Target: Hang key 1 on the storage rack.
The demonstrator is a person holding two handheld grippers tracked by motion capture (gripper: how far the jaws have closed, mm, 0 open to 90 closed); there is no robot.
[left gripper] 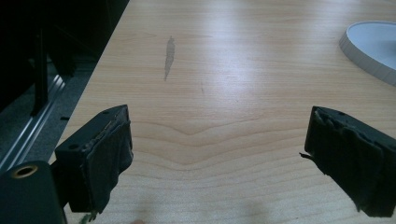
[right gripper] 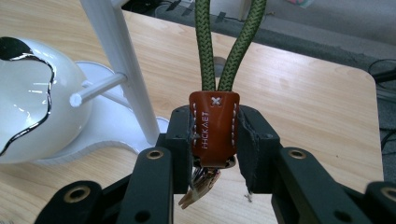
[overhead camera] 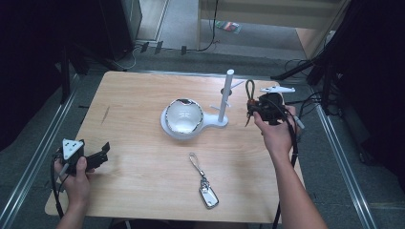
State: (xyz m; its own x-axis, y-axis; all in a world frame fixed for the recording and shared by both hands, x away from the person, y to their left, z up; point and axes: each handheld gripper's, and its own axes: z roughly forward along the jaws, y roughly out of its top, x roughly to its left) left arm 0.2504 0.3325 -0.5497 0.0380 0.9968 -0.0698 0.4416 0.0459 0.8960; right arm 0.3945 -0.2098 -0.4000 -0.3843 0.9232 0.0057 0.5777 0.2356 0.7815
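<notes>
— Two grippers over the table (overhead camera: 143, 95), but why was the white peg stand (overhead camera: 223, 98) with its bowl (overhead camera: 184, 116) at the middle?
— It was within reach of the right gripper (right gripper: 215, 140), whose jaws were clamped on the brown tab of a green cord loop (right gripper: 214, 128), held upright just right of the stand, likely for hanging.
— And the left gripper (left gripper: 217, 158)?
— Jaws apart, empty, resting near left. A second keychain (overhead camera: 204, 183) lay near.

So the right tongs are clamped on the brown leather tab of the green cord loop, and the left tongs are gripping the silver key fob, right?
Not quite. The left tongs are open and hold nothing, as the left gripper view shows; the silver key fob lies loose on the table. The right tongs do clamp the brown leather tab.
</notes>
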